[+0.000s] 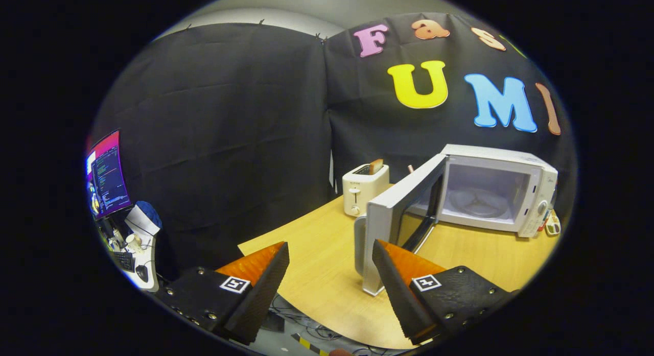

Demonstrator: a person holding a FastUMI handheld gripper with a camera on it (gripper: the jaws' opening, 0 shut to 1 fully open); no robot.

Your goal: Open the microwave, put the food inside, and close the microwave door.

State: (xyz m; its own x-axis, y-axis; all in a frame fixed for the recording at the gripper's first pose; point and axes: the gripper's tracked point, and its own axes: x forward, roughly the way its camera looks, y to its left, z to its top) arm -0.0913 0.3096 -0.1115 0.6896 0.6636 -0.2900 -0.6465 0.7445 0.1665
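The big wooden table (317, 274) holds everything. At its far side sits the white microwave (511, 192), and its door (396, 218) is swung wide open, reaching toward us. Inside I can see the round glass plate (480, 202) with nothing on it. Beside the microwave stands a small white toaster (364, 190) with a slice of bread (376, 166) poking out of the top; I think that is the food that still has to go in.

The gripper (331, 256) is close to us, its two fingers spread apart and holding nothing. One finger is very near the edge of the open door.

That finger could bump the door and push it shut too soon. The bread is thin, so it could slip or crumble if squeezed too hard, and a tug could tip the toaster.
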